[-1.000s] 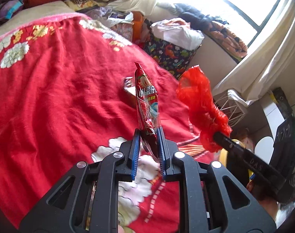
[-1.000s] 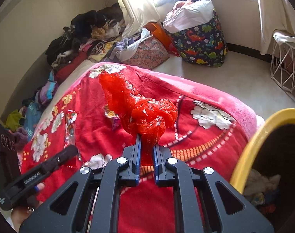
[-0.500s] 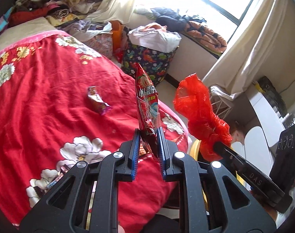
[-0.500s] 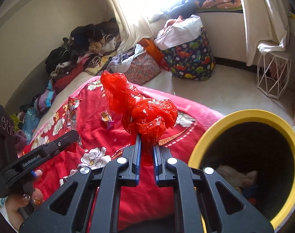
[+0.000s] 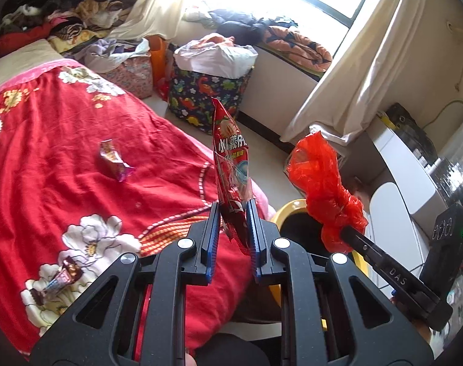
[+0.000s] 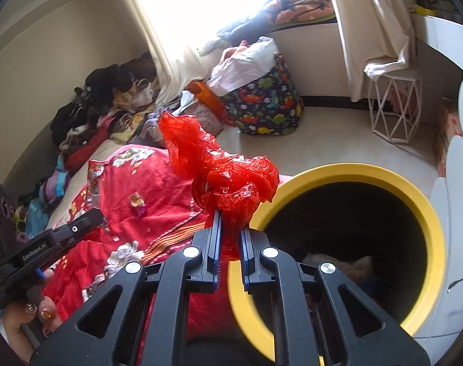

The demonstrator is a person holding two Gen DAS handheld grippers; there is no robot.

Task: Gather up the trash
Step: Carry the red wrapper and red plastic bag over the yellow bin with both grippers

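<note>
My left gripper [image 5: 230, 213] is shut on a red snack wrapper [image 5: 231, 164] that stands upright, held over the foot edge of the red floral blanket [image 5: 48, 158]. My right gripper [image 6: 230, 222] is shut on a crumpled red plastic bag [image 6: 225, 180], at the near-left rim of the yellow-rimmed trash bin [image 6: 332, 172]. The bin holds some trash at its bottom. In the left wrist view the bag [image 5: 323, 183] and the bin rim [image 5: 287, 209] show to the right. A small pink wrapper [image 5: 113, 160] and a candy wrapper [image 5: 63, 276] lie on the blanket.
A dinosaur-print fabric bin [image 6: 268, 103] full of laundry stands on the floor by the window wall. A white wire side table [image 6: 396, 106] stands under the curtain. Piled clothes [image 5: 63, 15] lie at the bed's far end. White furniture [image 5: 399, 170] stands at the right.
Both grippers have moved from over the bed toward the trash bin, carrying their trash. The bin has come from the right edge into full right wrist view.
</note>
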